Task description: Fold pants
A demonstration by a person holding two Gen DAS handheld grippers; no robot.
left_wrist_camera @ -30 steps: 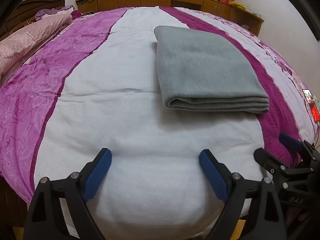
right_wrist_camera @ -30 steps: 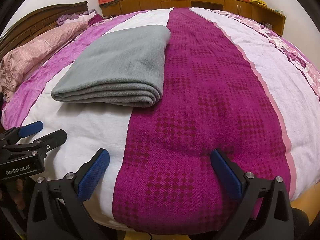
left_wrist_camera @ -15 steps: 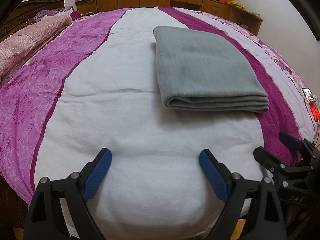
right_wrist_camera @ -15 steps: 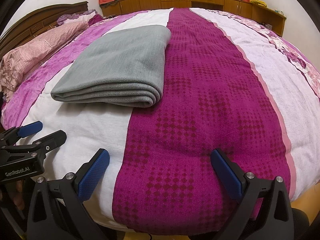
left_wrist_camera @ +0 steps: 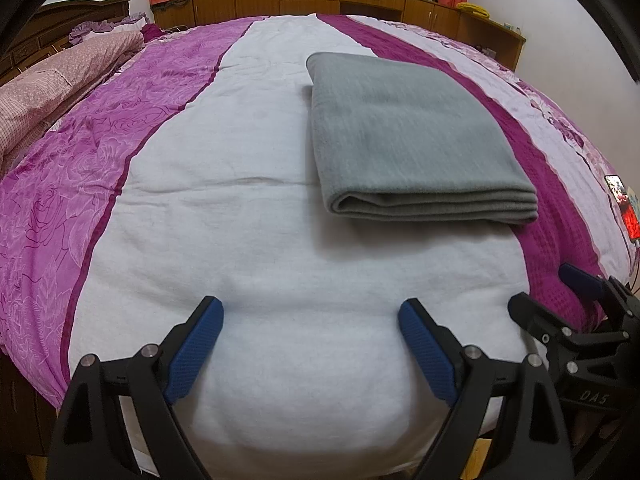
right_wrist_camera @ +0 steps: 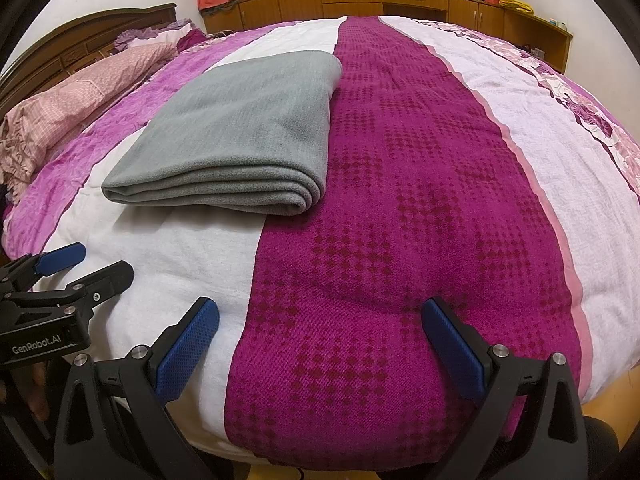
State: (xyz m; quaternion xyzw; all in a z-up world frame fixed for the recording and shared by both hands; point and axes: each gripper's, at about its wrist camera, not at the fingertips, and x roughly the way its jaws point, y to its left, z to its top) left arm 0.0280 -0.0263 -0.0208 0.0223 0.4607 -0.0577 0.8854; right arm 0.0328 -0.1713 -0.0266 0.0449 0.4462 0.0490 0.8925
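Note:
The grey pants point(left_wrist_camera: 404, 136) lie folded into a flat rectangular stack on the bed, with the layered edge facing me. In the right wrist view the same grey pants point(right_wrist_camera: 248, 128) sit to the upper left, straddling the white and dark magenta stripes. My left gripper point(left_wrist_camera: 310, 320) hovers open over the white stripe near the bed's front edge, well short of the pants, holding nothing. My right gripper point(right_wrist_camera: 320, 320) is open too, above the dark magenta stripe, to the right of the pants. Each gripper appears at the edge of the other's view.
The bed cover point(left_wrist_camera: 120, 168) has purple, white and magenta stripes. Pink bedding point(right_wrist_camera: 72, 96) is piled at the far left by the wooden headboard. Wooden cabinets point(left_wrist_camera: 320, 0) line the far wall under a window. A lit phone point(left_wrist_camera: 624, 208) lies at the bed's right edge.

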